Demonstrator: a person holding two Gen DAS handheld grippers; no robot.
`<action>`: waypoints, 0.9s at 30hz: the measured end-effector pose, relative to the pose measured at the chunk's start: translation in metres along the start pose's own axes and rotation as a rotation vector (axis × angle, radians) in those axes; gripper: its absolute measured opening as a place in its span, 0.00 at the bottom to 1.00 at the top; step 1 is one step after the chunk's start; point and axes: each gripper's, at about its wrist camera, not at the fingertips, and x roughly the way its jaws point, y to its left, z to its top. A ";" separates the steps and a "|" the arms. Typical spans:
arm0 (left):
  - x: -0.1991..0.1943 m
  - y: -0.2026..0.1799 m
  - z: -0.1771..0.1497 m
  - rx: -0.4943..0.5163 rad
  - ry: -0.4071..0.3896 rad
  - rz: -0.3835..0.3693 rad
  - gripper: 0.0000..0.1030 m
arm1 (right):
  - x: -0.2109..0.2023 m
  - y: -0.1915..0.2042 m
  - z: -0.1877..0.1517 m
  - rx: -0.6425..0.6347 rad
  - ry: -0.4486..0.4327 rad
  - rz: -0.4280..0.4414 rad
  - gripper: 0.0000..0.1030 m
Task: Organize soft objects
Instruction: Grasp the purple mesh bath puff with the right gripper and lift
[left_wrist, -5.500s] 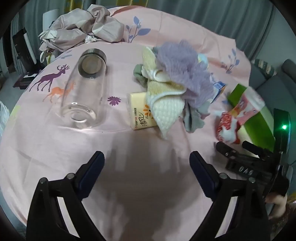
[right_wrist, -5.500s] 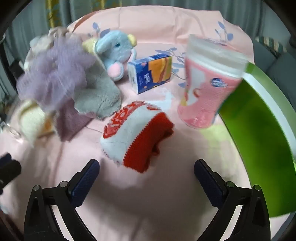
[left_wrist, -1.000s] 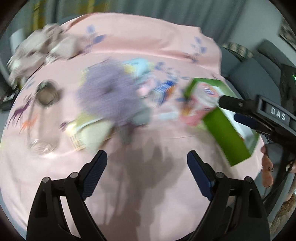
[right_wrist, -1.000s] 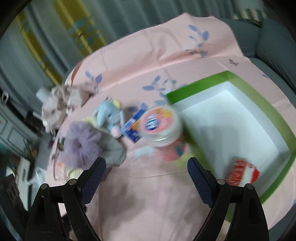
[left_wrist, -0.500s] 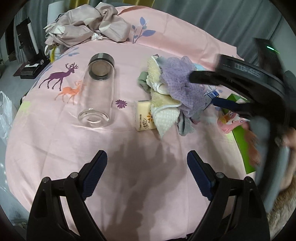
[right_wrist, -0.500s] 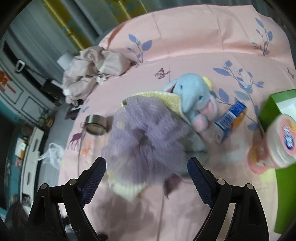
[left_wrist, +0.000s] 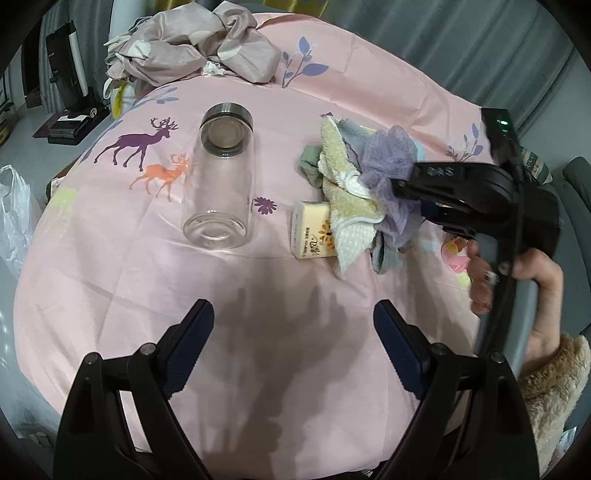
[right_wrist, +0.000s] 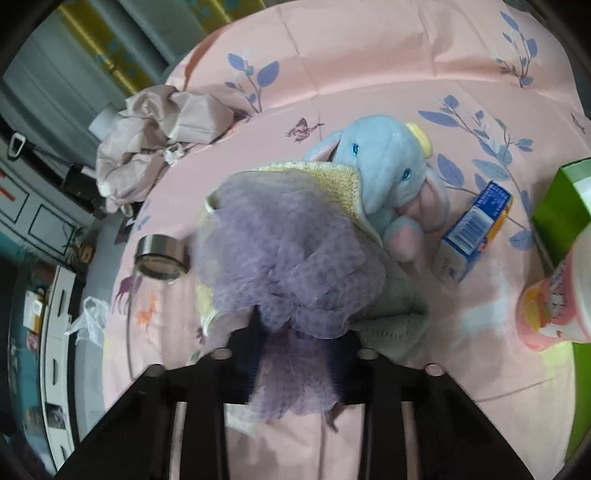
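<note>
Right claw (right_wrist: 295, 354): fingers drawn in close on the purple mesh pouf (right_wrist: 288, 258), pinching its lower edge; most of the pouf bulged out ahead of the fingertips.
Left claw (left_wrist: 293, 339): spread wide, nothing in it, hovering over bare pink cloth on the tabletop (left_wrist: 258, 295), well short of the pile.
Pouf location: on top of the towel heap, just beside the blue plush elephant (right_wrist: 391, 173); whether it had lifted clear of the towels could not be told.
Bin: green box (right_wrist: 561, 192) at the far right edge of the right wrist view, well apart from the pile.
Step, as judged: raising the pouf free to carry it to the box.
Doing it well: lift straight up and slowly, since mesh snags on terry loops and could drag the yellow towel (left_wrist: 343, 177) along; the grip looked shallow, so avoid swinging.
Count, soft: one pouf, one plush elephant, at least three towels (yellow, white, grey-green), exact number unclear in the heap.
Count, hard: one glass jar (left_wrist: 221, 177) lying on its side, one tissue pack (left_wrist: 312, 236), one blue carton (right_wrist: 472, 229), one pink cup (right_wrist: 554, 295).
</note>
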 end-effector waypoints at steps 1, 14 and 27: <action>-0.001 -0.001 0.000 0.001 -0.002 -0.002 0.85 | -0.005 0.001 -0.001 -0.011 -0.004 -0.004 0.27; 0.001 -0.019 -0.005 0.031 0.013 -0.014 0.85 | -0.055 -0.003 -0.072 -0.171 0.130 -0.086 0.27; 0.008 -0.032 -0.015 0.051 0.041 -0.010 0.85 | -0.067 -0.025 -0.099 -0.096 0.131 -0.067 0.79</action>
